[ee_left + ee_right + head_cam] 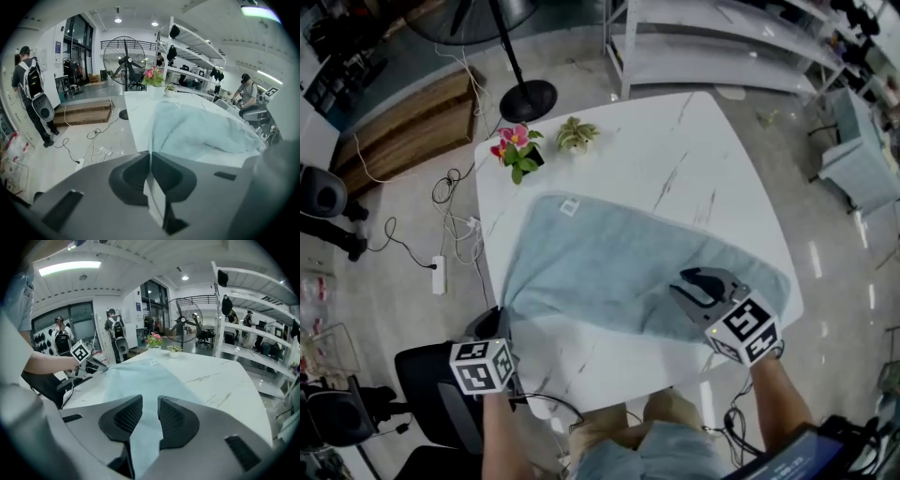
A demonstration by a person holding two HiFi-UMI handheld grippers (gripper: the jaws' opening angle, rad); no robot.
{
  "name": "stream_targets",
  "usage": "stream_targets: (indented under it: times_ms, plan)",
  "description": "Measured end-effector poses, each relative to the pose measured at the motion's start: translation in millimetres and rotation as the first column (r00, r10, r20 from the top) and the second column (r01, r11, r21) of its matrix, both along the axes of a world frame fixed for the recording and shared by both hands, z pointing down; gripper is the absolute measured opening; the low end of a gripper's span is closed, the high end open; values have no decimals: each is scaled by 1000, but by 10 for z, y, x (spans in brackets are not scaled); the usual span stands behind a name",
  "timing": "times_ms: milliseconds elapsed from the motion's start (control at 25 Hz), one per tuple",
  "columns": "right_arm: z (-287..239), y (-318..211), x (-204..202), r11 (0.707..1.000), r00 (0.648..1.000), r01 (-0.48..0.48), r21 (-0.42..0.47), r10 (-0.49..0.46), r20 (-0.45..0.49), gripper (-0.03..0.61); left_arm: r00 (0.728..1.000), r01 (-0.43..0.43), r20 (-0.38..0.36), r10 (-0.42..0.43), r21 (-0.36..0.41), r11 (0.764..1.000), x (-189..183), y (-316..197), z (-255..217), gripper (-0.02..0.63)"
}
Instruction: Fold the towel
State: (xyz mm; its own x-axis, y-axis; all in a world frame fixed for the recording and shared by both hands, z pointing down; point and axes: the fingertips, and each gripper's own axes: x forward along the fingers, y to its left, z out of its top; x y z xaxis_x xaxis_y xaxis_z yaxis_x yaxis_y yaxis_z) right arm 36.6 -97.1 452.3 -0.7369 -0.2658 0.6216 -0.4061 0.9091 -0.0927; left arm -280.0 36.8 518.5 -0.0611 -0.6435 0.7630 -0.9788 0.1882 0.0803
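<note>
A light blue towel [609, 262] lies spread flat on the white marble table [675, 150]. Its near left corner is drawn over the table's edge to my left gripper [492, 323], which is shut on that corner; a pale strip of cloth shows between the closed jaws [151, 161]. My right gripper [692, 286] hovers over the towel's near right part. Its jaws stand partly apart [150, 411] and the towel [136, 376] shows flat through the gap, with neither pad seen pressing on it. The left gripper [89, 364] appears across the towel in the right gripper view.
A pot of pink flowers [517, 150] and a small green plant [577, 136] stand at the table's far left corner. A fan's base [528, 100], cables and a power strip [439, 275] are on the floor to the left. A black chair [436, 398] is near my left hand. Shelving [722, 42] stands behind.
</note>
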Motion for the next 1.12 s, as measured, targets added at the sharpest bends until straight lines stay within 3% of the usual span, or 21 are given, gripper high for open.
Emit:
stream_targets:
  times_ms: [320, 640, 800, 1000, 1120]
  plan:
    - [-24, 746, 987, 981, 981, -195, 14, 195, 4, 121, 998, -54, -11, 55, 45, 998, 95, -60, -42, 18]
    - [395, 1613, 2227, 917, 916, -398, -29, 395, -64, 152, 993, -115, 40, 113, 51, 992, 289, -14, -53, 18]
    - [601, 1744, 2511, 881, 883, -469, -58, 467, -39, 160, 991, -124, 57, 120, 59, 991, 345, -15, -85, 18]
    - [839, 1763, 2754, 840, 845, -527, -131, 534, 21, 217, 990, -129, 70, 125, 62, 990, 354, 5, -106, 18]
    - [858, 1643, 2802, 848, 849, -515, -123, 524, 63, 246, 989, -136, 69, 132, 62, 989, 348, -5, -123, 18]
